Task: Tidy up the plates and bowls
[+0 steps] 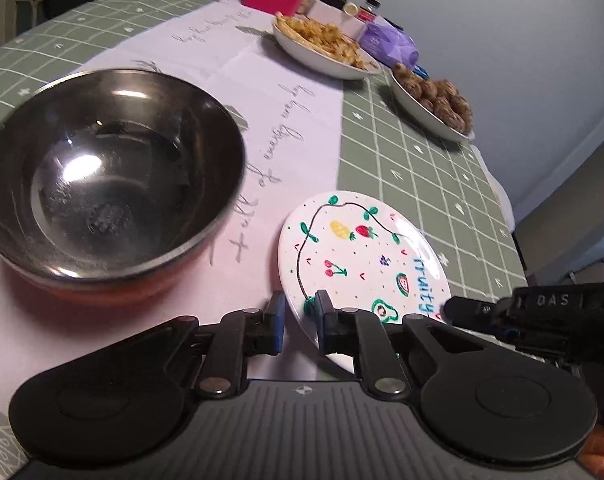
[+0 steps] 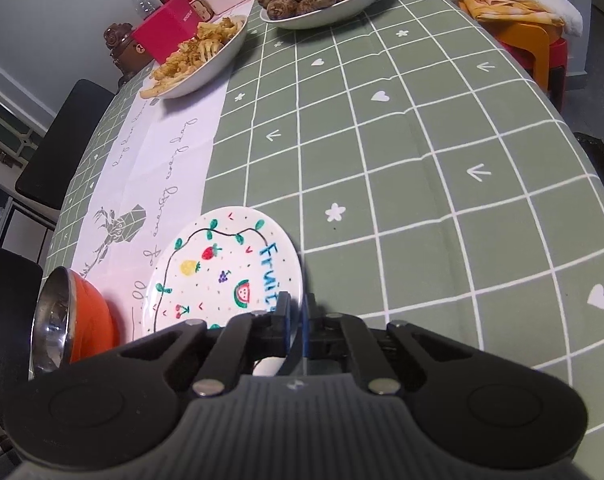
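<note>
Both grippers at the rim of the plate point(image 1: 362, 256); bowl point(image 1: 106, 176) alongside.

Left gripper point(image 1: 299, 314): fingers straddle the plate's near-left rim, one pad outside the edge, one over the painted face; a gap remains on each side, so jaws are part open and not clamping. Right gripper point(image 2: 296, 312): jaws nearly closed on the plate's near-right rim, which runs between the pads; reads as pinched on the plate. Plate lies half on the white runner point(image 1: 238, 80), half on the green checked cloth point(image 2: 402, 160). Bowl, steel inside and orange outside, stands upright on the runner just left of the plate, not touching it. Two dishes of food point(image 1: 322, 46) sit well apart at the table's far end.
</note>
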`<action>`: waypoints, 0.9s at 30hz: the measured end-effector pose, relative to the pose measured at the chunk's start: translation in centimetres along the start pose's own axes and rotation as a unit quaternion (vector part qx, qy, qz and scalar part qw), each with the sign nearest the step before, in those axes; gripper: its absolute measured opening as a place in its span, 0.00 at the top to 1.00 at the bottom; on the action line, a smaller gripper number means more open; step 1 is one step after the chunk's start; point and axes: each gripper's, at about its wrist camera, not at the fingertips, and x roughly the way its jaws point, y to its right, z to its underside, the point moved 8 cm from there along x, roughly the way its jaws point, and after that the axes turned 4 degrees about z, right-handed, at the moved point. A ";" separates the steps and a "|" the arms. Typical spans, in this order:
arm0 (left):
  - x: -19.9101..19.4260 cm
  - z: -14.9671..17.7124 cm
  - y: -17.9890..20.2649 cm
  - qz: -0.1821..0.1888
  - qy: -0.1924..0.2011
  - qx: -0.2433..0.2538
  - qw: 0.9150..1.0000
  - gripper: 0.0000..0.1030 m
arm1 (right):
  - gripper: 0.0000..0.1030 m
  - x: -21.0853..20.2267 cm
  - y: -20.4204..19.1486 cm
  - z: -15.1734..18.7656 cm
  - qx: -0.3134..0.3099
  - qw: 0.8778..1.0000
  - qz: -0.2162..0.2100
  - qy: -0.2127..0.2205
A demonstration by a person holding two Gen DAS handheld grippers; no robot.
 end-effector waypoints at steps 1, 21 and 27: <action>-0.1 0.3 0.3 0.008 -0.007 0.002 1.000 0.84 | 0.98 -0.3 0.2 0.0 -0.006 1.000 0.008 0.000; 1.2 -1.1 0.7 -0.032 0.018 0.036 0.999 0.84 | 0.92 0.1 1.0 0.4 0.016 1.000 -0.013 0.017; -0.6 -2.0 1.4 -0.022 0.047 0.031 0.998 0.85 | 0.92 -1.2 0.7 -0.2 0.021 0.999 -0.027 0.040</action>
